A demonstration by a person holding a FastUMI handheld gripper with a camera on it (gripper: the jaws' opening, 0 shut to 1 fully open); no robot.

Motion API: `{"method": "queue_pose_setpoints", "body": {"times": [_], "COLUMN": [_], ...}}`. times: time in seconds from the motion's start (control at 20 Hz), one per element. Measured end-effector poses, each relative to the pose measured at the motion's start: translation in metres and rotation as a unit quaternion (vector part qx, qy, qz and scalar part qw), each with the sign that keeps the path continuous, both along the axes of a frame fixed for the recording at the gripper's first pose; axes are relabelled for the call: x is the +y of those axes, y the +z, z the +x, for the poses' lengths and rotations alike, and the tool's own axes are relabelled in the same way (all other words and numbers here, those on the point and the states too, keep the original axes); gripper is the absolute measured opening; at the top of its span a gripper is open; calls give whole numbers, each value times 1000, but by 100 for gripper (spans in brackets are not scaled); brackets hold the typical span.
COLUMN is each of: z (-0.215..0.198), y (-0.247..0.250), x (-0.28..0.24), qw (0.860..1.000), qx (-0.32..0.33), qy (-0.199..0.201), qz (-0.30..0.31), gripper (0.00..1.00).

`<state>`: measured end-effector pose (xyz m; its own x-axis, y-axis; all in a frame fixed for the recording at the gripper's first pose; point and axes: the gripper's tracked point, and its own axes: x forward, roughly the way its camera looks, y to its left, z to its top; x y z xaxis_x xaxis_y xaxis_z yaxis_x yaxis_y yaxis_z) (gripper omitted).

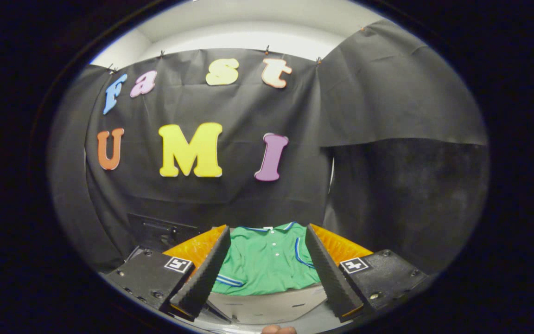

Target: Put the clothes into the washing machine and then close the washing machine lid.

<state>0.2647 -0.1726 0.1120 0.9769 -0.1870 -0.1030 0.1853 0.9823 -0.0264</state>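
Pale counter [267, 308] lies ahead of my open claw [267, 271]; a green polo shirt [267, 264] lies flat on it between my fingers.

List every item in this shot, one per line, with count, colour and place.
polo shirt: one, green with blue-and-white trim, lying flat on the surface beyond and between the fingers.
surface: one, pale grey, under the shirt.
dark object: one, black, behind the left finger; what it is cannot be told.
booth wall: black cloth, behind everything.
gripper: one, black fingers on orange mounts, jaws wide open, touching nothing.
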Motion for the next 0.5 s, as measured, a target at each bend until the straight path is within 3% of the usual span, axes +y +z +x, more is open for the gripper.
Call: {"method": "queue_pose_setpoints", "body": {"times": [0.25,0.5], "z": [91,134], "y": [-69,-127], "x": [-30,-40], "qw": [994,983], "qx": [100,178], "qy": [17,32], "qz": [31,25], "gripper": [100,100]}}
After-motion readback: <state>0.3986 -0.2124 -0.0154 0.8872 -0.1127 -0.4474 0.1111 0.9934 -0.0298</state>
